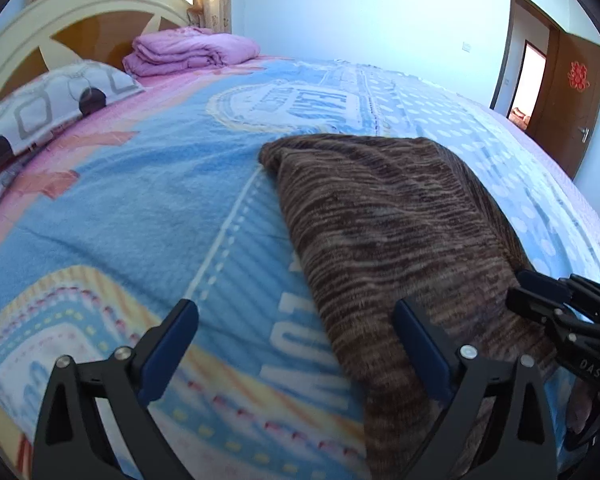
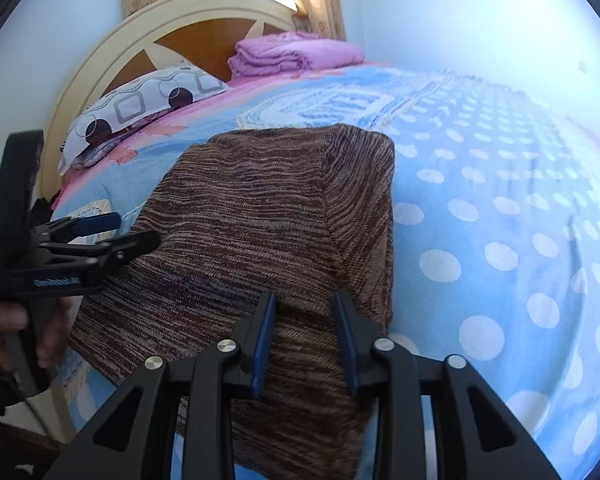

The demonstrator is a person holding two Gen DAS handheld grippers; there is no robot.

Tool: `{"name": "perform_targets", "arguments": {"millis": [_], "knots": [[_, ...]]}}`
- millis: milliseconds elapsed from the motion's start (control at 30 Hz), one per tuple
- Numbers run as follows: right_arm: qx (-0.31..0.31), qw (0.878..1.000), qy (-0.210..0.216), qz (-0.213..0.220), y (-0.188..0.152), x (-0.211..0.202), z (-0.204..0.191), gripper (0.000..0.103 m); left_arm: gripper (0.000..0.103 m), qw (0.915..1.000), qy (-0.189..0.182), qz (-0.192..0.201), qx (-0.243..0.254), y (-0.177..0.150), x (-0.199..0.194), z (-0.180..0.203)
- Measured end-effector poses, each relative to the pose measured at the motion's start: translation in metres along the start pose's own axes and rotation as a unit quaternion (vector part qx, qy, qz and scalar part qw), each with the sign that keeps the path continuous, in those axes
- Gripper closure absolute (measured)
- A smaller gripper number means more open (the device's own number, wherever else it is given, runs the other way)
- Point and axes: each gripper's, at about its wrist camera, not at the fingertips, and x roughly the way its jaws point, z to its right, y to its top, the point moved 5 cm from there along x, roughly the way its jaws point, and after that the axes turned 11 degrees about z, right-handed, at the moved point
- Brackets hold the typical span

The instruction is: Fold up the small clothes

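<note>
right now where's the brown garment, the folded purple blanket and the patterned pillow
brown garment [image 2: 260,216]: right wrist view, middle of the knit.
folded purple blanket [image 1: 188,52]: left wrist view, top of the stack.
patterned pillow [image 1: 56,108]: left wrist view, its upper face.

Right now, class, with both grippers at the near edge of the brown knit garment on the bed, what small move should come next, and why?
Probably close the right gripper on the near edge of the brown knit garment. Its jaws already straddle the fabric without pinching it. The left gripper stands wide open, one finger over the garment's left edge, holding nothing, so neither gripper yet has a grip to fold with.
</note>
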Motion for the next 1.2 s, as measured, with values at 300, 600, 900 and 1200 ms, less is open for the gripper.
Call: {"name": "perform_targets", "arguments": {"millis": [300, 600, 900, 1200], "knots": [[0.066, 0.998, -0.008, 0.003, 0.008, -0.057, -0.013, 0.051, 0.002, 0.9951, -0.001, 0.087, 0.046, 0.031, -0.087, 0.011], [0.016, 0.992, -0.051, 0.111, 0.05, -0.128, -0.036, 0.041, 0.002, 0.9902, -0.015, 0.128, 0.053, 0.052, -0.118, 0.022], [0.006, 0.987, -0.061, 0.147, 0.062, -0.153, -0.043, 0.04, 0.002, 0.9901, -0.011, 0.132, 0.047, 0.052, -0.122, 0.022], [0.012, 0.988, -0.062, 0.143, 0.059, -0.152, -0.043, 0.04, 0.002, 0.9903, -0.012, 0.131, 0.047, 0.051, -0.122, 0.023]]}}
